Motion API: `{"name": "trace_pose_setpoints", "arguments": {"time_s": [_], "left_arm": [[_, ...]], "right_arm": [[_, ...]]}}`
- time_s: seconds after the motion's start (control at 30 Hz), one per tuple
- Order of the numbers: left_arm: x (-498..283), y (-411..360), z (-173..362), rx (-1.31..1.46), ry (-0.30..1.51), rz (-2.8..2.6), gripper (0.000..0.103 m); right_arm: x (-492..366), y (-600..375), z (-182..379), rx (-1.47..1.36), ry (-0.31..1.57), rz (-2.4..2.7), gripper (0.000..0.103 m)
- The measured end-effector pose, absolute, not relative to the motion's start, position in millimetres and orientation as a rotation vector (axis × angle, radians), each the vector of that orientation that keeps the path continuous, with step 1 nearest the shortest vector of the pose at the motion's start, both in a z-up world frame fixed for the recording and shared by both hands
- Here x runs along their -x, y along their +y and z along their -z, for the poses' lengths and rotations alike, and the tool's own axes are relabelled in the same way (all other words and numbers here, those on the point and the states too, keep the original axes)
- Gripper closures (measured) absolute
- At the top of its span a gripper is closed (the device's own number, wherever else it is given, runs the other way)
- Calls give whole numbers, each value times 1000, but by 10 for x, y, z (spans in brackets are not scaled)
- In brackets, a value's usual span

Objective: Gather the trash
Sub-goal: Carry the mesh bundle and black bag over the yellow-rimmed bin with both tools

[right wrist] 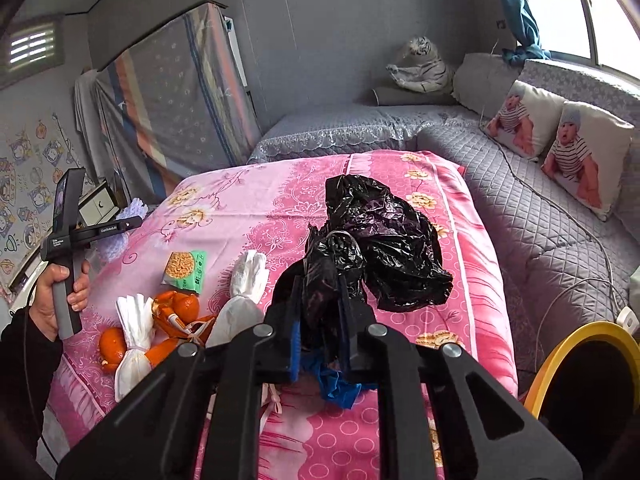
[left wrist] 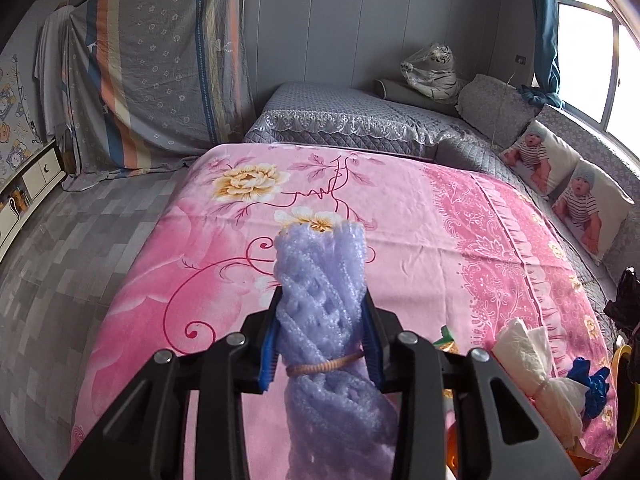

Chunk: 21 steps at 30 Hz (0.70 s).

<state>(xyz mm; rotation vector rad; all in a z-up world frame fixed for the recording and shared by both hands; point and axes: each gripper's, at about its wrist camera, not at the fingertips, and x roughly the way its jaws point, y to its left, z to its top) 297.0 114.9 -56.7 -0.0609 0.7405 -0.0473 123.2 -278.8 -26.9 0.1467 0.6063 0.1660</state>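
My left gripper (left wrist: 320, 304) is shut on a purple foam net bundle (left wrist: 320, 280) tied with a rubber band, held above the pink flowered sheet (left wrist: 200, 264). My right gripper (right wrist: 320, 288) is shut on a crumpled black plastic bag (right wrist: 384, 236), lifted over the same sheet (right wrist: 472, 320). On the sheet lie white tissue bundles (right wrist: 244, 292) (right wrist: 134, 340), an orange wrapper with oranges (right wrist: 180, 312), a green noodle packet (right wrist: 184, 266) and a blue bag scrap (right wrist: 336, 384). A tissue bundle (left wrist: 532, 364) also shows in the left wrist view. The left gripper (right wrist: 132, 222) shows in the right wrist view, hand on its handle.
A yellow-rimmed bin (right wrist: 576, 372) stands at the right edge of the pink-covered surface; its rim shows in the left wrist view (left wrist: 622, 392). A grey quilted sofa (right wrist: 540, 216) with baby-print cushions (right wrist: 580, 156) runs behind and right. A cable (right wrist: 560, 208) crosses the sofa. Grey tiled floor (left wrist: 60, 264) lies left.
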Motion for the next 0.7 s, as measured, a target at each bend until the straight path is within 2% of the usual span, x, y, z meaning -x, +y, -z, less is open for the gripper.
{"name": "trace_pose_setpoints", "arguments": {"time_s": [0.7], "left_arm": [[-2098,-87,-51,-7,643,251,70]], "right_arm": [[-706,-3285,73,-189,513,-88,90]]}}
